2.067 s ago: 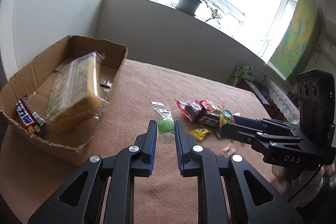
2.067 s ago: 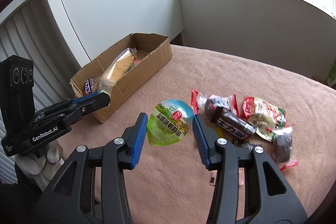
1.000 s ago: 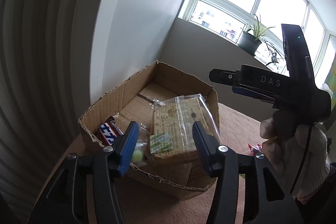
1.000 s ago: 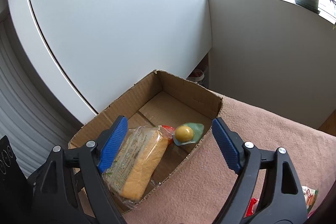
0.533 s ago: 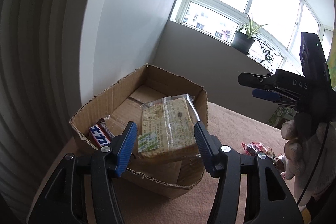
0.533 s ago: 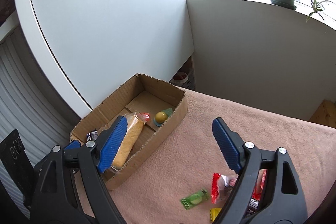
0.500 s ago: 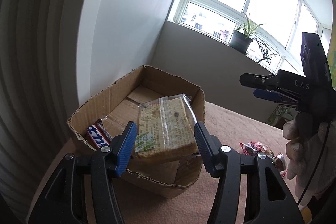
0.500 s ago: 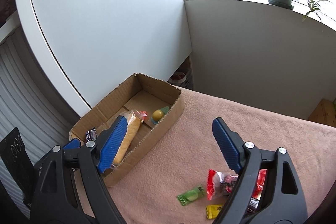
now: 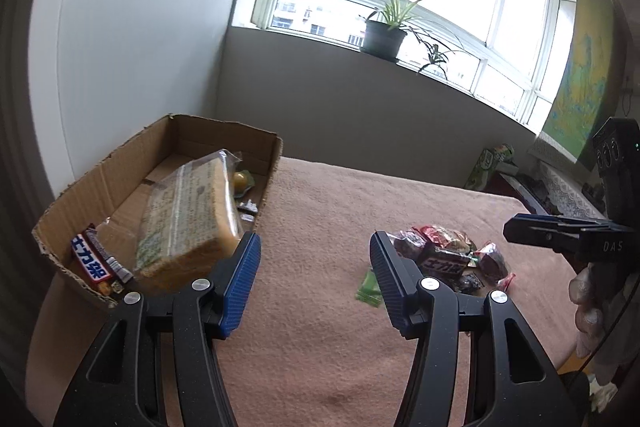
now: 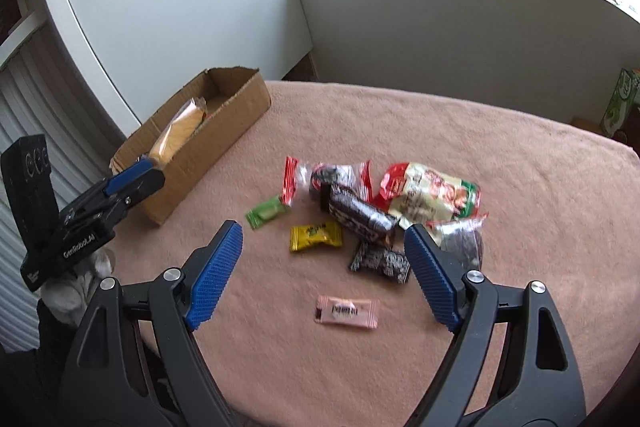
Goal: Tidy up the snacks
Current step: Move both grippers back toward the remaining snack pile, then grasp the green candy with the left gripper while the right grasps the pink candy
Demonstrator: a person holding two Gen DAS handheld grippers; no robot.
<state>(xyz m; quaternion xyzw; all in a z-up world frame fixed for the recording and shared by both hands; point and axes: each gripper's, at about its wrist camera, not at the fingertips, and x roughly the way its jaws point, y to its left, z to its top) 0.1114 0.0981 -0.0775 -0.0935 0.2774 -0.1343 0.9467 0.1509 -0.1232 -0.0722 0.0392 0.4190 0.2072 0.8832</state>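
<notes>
A cardboard box (image 9: 80, 183) (image 10: 224, 131) sits at the table's left and holds a wrapped cake slab (image 9: 188, 215), a chocolate bar (image 9: 92, 267) and a jelly cup (image 9: 240, 181). Loose snacks lie in a pile (image 10: 384, 203) (image 9: 448, 255) on the pink cloth: a green candy (image 10: 266, 213), a yellow candy (image 10: 316, 237), a pink candy (image 10: 346, 311), a dark bar (image 10: 360, 217). My left gripper (image 9: 316, 283) is open and empty, just right of the box. My right gripper (image 10: 320, 279) is open and empty above the pile's near side.
A white cabinet panel (image 10: 180, 11) stands behind the box. A grey wall under the window carries a potted plant (image 9: 380, 35). A green carton (image 10: 618, 103) stands beyond the table's far right edge. The cloth-covered table (image 10: 440, 123) ends close to the box's left side.
Both grippers let their snacks go into the box, then pulled back and swung right toward the pile. The jelly cup now lies in the box's far end.
</notes>
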